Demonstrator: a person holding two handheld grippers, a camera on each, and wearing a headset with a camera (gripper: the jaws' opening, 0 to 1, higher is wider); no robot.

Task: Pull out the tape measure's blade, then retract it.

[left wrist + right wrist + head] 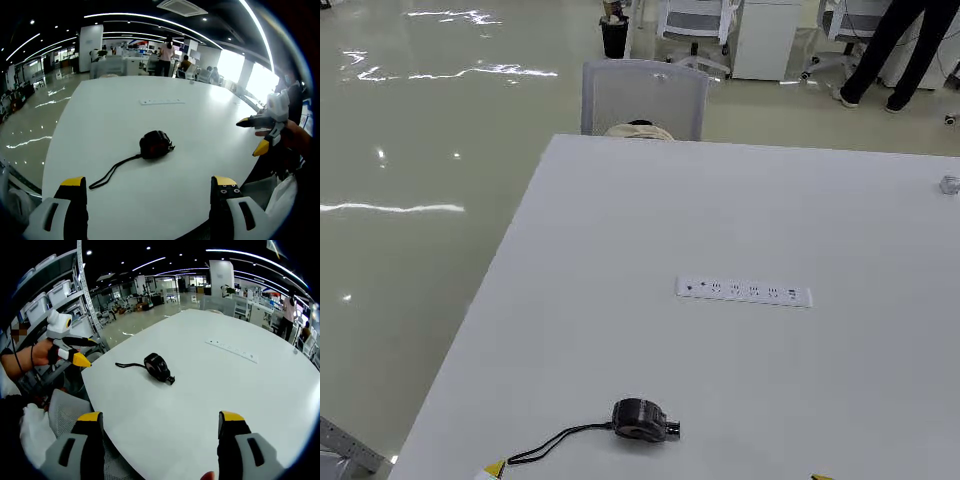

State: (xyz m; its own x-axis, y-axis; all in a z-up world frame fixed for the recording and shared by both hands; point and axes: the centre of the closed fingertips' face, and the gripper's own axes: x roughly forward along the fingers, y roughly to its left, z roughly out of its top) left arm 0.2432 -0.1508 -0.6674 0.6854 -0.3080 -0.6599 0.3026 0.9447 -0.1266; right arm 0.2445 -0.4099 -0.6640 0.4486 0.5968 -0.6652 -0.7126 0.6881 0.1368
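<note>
Tape measure [640,419] lies untouched near the worktop's [720,200] front edge, blade seemingly wound in. Left gripper [149,181] and right gripper [160,416] hang released, apart from it. Approach step; next, pin the case, pinch the blade tip.

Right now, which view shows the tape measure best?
The right gripper view: the tape measure lies near centre, its case and strap distinct. The left gripper view shows it darker, with less detail; the head view has it small near the bottom edge.
</note>
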